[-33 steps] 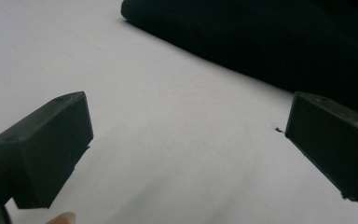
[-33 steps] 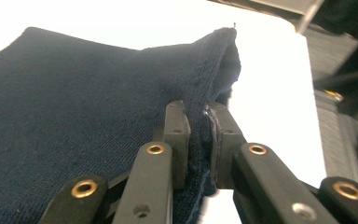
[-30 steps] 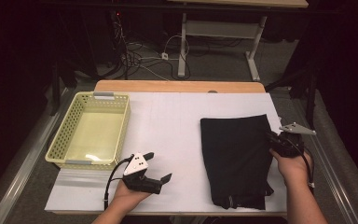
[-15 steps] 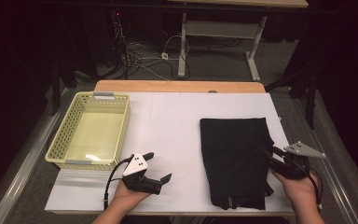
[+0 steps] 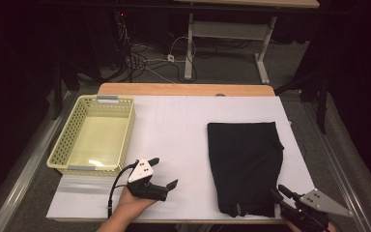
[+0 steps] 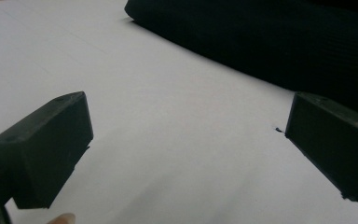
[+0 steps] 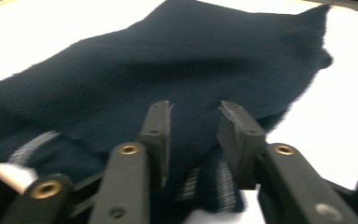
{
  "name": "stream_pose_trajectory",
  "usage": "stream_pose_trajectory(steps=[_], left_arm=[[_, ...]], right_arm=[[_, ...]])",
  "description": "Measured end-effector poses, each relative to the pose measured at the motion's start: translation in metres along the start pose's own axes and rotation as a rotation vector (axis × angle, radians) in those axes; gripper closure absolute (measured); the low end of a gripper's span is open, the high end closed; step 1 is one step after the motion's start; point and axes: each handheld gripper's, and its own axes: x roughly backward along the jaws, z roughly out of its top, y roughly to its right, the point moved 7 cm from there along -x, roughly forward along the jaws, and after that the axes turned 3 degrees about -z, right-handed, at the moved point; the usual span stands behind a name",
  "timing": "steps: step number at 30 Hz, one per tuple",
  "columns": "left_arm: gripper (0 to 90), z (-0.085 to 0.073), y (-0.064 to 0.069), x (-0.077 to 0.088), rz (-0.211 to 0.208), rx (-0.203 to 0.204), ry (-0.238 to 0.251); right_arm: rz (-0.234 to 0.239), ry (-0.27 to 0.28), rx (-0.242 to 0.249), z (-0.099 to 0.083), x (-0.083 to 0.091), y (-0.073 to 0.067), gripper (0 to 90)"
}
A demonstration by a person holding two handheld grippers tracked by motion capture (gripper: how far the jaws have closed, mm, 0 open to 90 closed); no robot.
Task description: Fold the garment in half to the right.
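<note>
A black folded cloth [image 5: 244, 159] lies flat on the right half of the white tabletop [image 5: 174, 125]. My right gripper [image 5: 278, 191] sits at the cloth's near right corner, by the table's front edge. Its jaws have just been opening and now stand apart; in the right gripper view [image 7: 196, 109] the cloth [image 7: 168, 60] lies under and beyond them, not pinched. My left gripper [image 5: 166, 172] rests on the table near the front edge, left of the cloth. It is open wide [image 6: 186, 144] with nothing between its jaws, and the cloth [image 6: 261, 42] lies farther off.
A pale yellow mesh basket [image 5: 60, 145] with nothing in it stands at the table's left side. A wooden strip [image 5: 183, 89] runs along the far edge. Beyond it are cables and a desk frame [image 5: 222, 34] on the floor.
My right gripper has slid from the cloth's right edge back toward the front edge, and its jaws have opened. The left gripper has stayed put.
</note>
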Motion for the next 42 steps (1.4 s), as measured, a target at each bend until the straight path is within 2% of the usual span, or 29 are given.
stream_pose_trajectory(steps=[2, 3, 5, 7, 9, 11, 12, 13, 15, 20, 25, 30, 34, 42], left_arm=[[0.4, 0.0, 0.0, 0.0, 0.005, -0.001, -0.004], [0.4, 0.0, 0.0, 0.0, 0.006, -0.003, -0.006], [0.4, 0.0, 0.0, -0.001, 0.01, -0.006, -0.007], [0.4, 0.0, 0.001, -0.001, 0.011, -0.007, -0.007], [0.4, 0.0, 0.0, -0.001, 0.011, -0.006, -0.007], [0.4, 0.0, 0.0, -0.001, 0.012, -0.007, -0.007], [0.4, 0.0, 0.001, -0.001, 0.012, -0.007, -0.007], [0.6, 0.0, 0.001, -0.001, 0.012, -0.007, -0.008], [0.7, 0.0, 0.001, -0.001, 0.013, -0.008, -0.008], [0.7, 0.0, 0.001, -0.001, 0.017, -0.008, -0.008], [0.7, 0.0, 0.001, -0.001, 0.02, -0.012, -0.013], [0.7, 0.0, 0.001, -0.001, 0.017, -0.011, -0.014], [0.7, 0.0, 0.001, -0.001, 0.013, -0.012, -0.014], [0.7, 0.0, 0.001, -0.001, 0.012, -0.015, -0.013]], right_arm=[[0.019, 0.024, -0.035, -0.004, 0.0, -0.008, 52.0], [0.032, 0.016, -0.042, -0.008, -0.001, -0.011, 49.4], [0.028, -0.017, -0.008, -0.015, -0.005, -0.015, 49.2], [0.012, -0.041, -0.002, -0.022, -0.009, -0.013, 49.8], [0.001, -0.069, 0.001, -0.028, -0.013, -0.011, 56.7], [-0.02, -0.066, 0.031, -0.032, -0.014, -0.008, 73.0], [-0.016, -0.063, 0.028, -0.033, -0.013, -0.007, 78.2], [0.001, -0.059, 0.013, -0.033, -0.012, -0.007, 81.2], [-0.005, -0.055, 0.035, -0.034, -0.01, -0.007, 82.6], [-0.037, -0.032, 0.049, -0.027, 0.005, -0.004, 82.6], [-0.065, -0.027, 0.019, -0.031, 0.021, 0.011, 82.6], [-0.056, -0.081, 0.013, -0.047, 0.014, 0.014, 82.1], [-0.051, -0.102, 0.012, -0.051, 0.009, 0.013, 80.1], [-0.028, -0.084, -0.013, -0.045, 0.012, 0.014, 63.6]])
